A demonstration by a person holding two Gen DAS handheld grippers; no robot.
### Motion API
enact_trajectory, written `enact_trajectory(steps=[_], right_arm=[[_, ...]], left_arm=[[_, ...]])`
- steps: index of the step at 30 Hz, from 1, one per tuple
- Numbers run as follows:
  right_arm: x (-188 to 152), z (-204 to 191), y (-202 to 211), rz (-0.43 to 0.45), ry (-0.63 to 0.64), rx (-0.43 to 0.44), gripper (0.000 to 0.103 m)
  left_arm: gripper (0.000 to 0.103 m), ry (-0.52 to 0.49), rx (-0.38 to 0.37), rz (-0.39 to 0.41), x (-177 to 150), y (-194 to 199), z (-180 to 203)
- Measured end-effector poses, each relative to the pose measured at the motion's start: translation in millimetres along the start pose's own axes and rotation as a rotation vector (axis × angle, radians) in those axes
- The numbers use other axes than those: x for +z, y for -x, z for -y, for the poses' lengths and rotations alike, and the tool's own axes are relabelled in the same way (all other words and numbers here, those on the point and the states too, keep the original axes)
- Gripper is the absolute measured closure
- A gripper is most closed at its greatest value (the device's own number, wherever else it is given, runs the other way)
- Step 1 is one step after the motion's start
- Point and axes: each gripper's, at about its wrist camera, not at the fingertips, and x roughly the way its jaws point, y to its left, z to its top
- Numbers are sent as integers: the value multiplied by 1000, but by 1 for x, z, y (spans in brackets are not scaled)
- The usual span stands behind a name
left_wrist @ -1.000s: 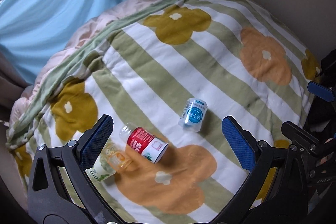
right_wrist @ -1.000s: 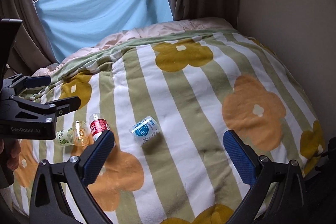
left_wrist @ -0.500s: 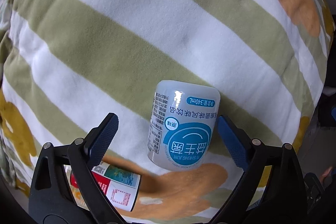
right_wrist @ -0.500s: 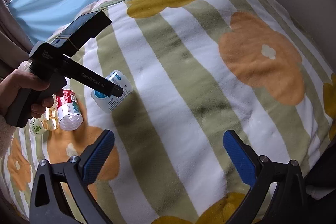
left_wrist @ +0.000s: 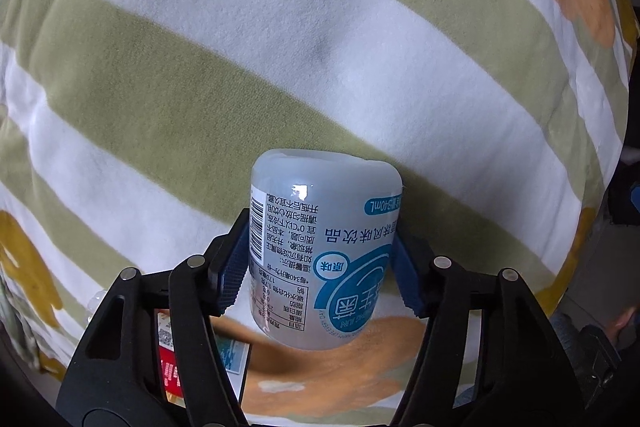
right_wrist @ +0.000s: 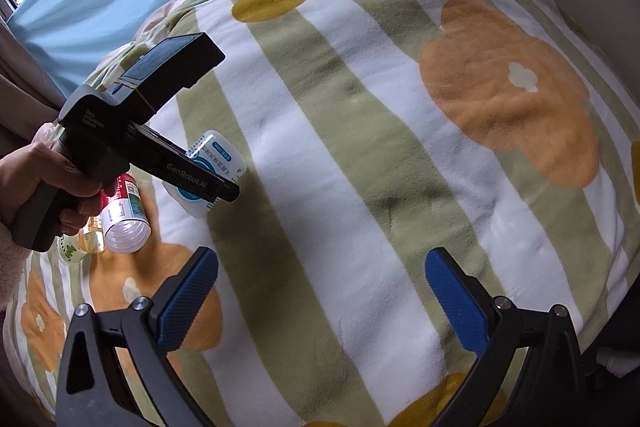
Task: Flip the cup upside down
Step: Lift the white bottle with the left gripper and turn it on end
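Left gripper [left_wrist: 322, 267] is clamped on the cup [left_wrist: 324, 251], its blue pads pressed against the label at the cup's mid-body, at 6 o'clock in the left wrist view. Largest in view is the striped blanket [right_wrist: 360, 147], a soft, yielding bed cover on which the cup is judged likely to tip once inverted. By the right wrist view the cup is seen at 9 o'clock, with a red bottle [right_wrist: 124, 211] just beside it. Thin, light, smooth plastic is judged; a mid-body hold suits it, lightly squeezed. Right gripper [right_wrist: 320, 291] is spread wide, grasping nothing.
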Motion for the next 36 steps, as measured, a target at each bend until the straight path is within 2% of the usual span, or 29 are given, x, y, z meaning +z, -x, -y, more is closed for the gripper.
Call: enact_trajectory(steps=[5, 10, 14, 18, 24, 29, 36], right_arm=[[0, -2, 5, 5, 7, 2, 0], [1, -6, 15, 4, 34, 2, 0], [1, -12, 25, -8, 75, 15, 0], [-2, -21, 33, -30, 127, 36, 0], [-12, -40, 35, -73, 208, 56, 0], [-21, -55, 28, -104, 262, 65, 0], [-25, -66, 21, -131, 270, 84, 0]], left_arm=[[44, 47, -23, 39, -18, 17, 3], [44, 153, -81, 103, -66, 41, 8], [44, 300, -151, 129, -125, 46, 9], [44, 520, -233, 145, -178, 34, -2], [44, 772, -287, 183, -236, 2, 2], [44, 874, -335, 179, -258, -30, 4], [44, 882, -344, 189, -258, -46, 8]])
